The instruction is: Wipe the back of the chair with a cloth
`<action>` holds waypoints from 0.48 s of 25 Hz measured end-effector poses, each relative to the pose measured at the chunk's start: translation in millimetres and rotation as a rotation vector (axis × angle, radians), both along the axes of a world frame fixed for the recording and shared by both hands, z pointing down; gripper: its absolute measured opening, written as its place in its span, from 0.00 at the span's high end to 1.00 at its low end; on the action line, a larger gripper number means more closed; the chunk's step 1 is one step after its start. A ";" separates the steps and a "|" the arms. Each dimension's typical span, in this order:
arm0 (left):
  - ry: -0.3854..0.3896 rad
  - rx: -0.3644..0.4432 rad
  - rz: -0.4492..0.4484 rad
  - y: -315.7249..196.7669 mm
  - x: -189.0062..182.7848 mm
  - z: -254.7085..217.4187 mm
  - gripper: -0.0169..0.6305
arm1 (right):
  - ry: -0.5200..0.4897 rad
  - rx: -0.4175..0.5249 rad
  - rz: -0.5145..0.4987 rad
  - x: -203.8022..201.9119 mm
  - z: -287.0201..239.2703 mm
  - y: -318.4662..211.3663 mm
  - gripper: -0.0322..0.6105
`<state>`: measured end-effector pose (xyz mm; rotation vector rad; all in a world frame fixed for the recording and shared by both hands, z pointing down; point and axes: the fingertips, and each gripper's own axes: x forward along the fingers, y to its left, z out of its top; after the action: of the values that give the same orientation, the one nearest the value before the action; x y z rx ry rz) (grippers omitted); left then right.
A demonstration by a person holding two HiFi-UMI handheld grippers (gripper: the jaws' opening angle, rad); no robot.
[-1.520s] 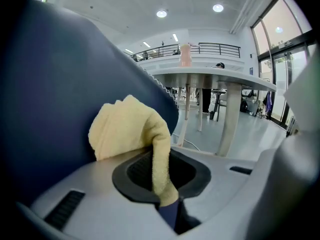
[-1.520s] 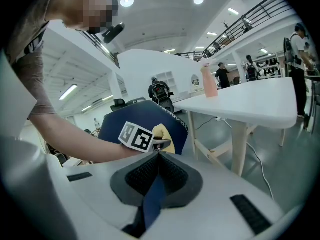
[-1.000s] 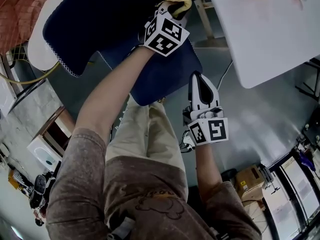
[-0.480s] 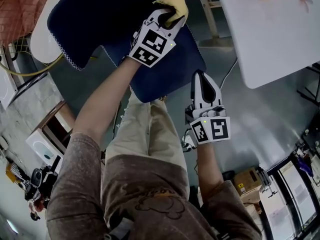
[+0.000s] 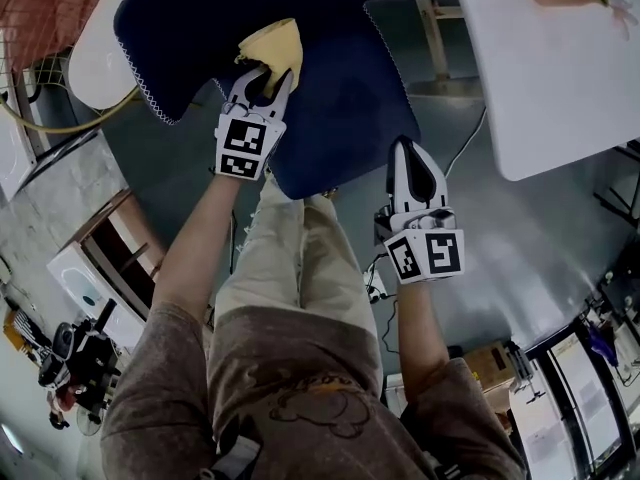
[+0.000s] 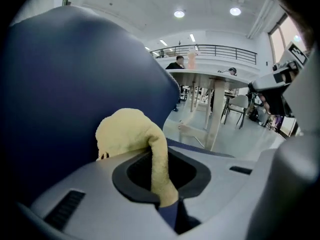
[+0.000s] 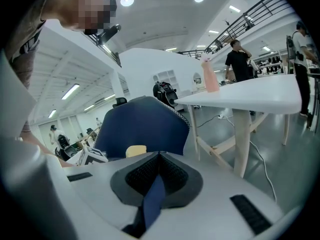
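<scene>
In the head view the navy chair back point(image 5: 300, 8) fills the top, with the seat point(image 5: 345, 118) below it. My left gripper point(image 5: 262, 76) is shut on a yellow cloth point(image 5: 272, 46) and presses it against the chair back. In the left gripper view the cloth point(image 6: 131, 134) bulges over the jaws against the blue fabric point(image 6: 75, 84). My right gripper point(image 5: 411, 156) is shut on nothing and hangs by the seat's right edge. The right gripper view shows the chair back point(image 7: 145, 124) and the cloth point(image 7: 136, 150) ahead.
A white table point(image 5: 560, 78) on wooden legs point(image 5: 437, 38) stands to the right of the chair, with a pink bottle point(image 7: 210, 75) on it. A white round thing point(image 5: 95, 68) and cables lie at the left. My legs are under the seat's front edge.
My left gripper has carried the cloth leftward and toward me across the chair back. The right gripper has hardly moved.
</scene>
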<state>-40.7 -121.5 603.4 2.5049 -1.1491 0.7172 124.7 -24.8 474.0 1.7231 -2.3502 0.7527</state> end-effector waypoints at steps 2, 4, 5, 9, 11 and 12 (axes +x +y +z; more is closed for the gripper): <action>-0.003 -0.028 -0.053 16.0 -21.6 7.4 0.89 | -0.002 -0.002 -0.006 -1.9 1.3 -0.1 0.91; -0.010 -0.051 -0.108 32.0 -42.0 12.8 0.89 | -0.003 -0.003 -0.017 -4.1 1.4 -0.1 0.91; -0.012 -0.059 -0.136 39.0 -52.0 14.1 0.89 | -0.003 -0.003 -0.021 -5.4 1.5 0.0 0.91; -0.006 -0.094 -0.248 60.9 -89.2 20.8 0.89 | -0.004 -0.010 -0.035 -12.7 4.7 -0.4 0.91; -0.003 -0.116 -0.297 69.5 -103.2 27.3 0.89 | -0.004 -0.013 -0.043 -16.1 6.7 -0.4 0.91; -0.003 -0.127 -0.318 72.8 -108.7 31.1 0.89 | -0.004 -0.014 -0.047 -17.7 7.2 -0.5 0.91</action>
<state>-149.5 -48.6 634.5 2.1496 -1.4123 0.6823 107.0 -25.3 481.1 1.6568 -2.3728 0.7639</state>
